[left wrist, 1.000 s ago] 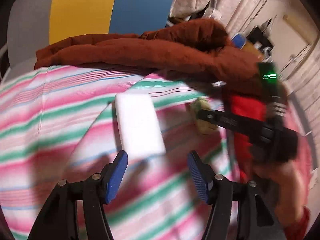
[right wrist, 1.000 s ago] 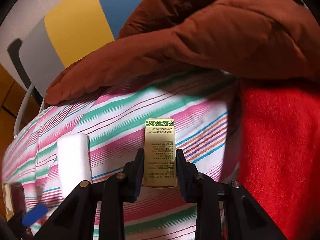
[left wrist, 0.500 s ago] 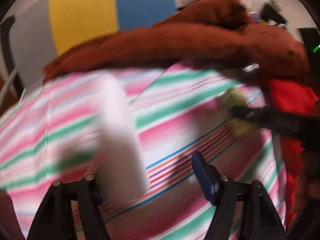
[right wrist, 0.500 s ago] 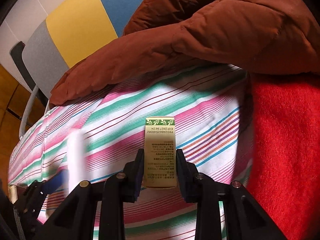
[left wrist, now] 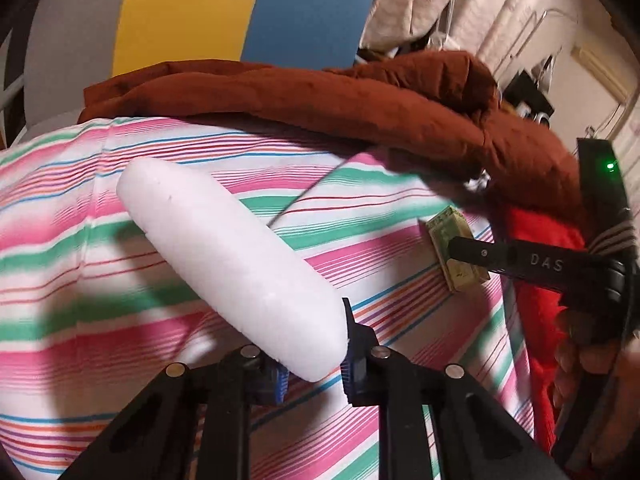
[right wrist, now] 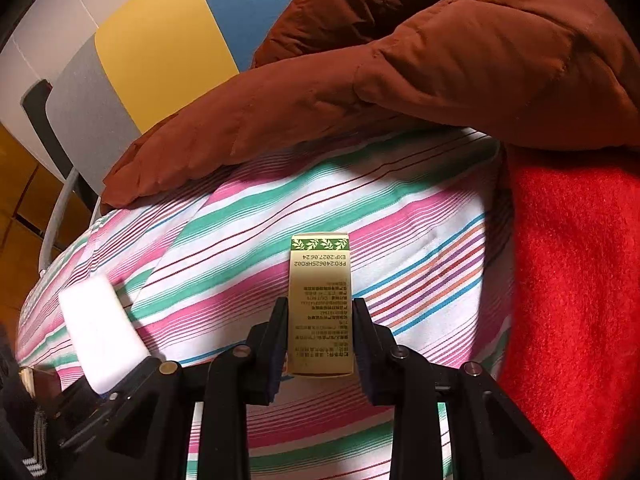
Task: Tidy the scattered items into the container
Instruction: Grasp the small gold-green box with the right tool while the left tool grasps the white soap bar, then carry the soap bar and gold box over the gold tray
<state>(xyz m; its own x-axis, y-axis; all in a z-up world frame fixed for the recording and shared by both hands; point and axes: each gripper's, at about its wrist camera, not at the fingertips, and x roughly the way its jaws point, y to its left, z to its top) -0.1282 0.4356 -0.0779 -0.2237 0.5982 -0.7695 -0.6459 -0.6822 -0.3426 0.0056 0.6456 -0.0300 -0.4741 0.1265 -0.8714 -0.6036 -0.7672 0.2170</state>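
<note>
My left gripper [left wrist: 314,354] is shut on a white foam block [left wrist: 224,256], which sticks out forward and to the left, tilted, above the striped cloth [left wrist: 80,288]. The block also shows at the lower left of the right wrist view [right wrist: 100,328]. My right gripper [right wrist: 320,340] is shut on a small gold box [right wrist: 320,304] with green trim and printed text, held over the cloth. In the left wrist view the gold box [left wrist: 452,248] shows at the right between the right gripper's fingers [left wrist: 520,260]. No container is in view.
A rust-brown padded jacket [right wrist: 400,80] lies along the far side of the cloth. A red fuzzy fabric [right wrist: 572,280] lies at the right. A chair back [left wrist: 240,12] with grey, yellow and blue panels stands behind.
My left gripper has closed on the white foam block and lifted it off the cloth. My right gripper still holds the gold box, shifted only slightly.
</note>
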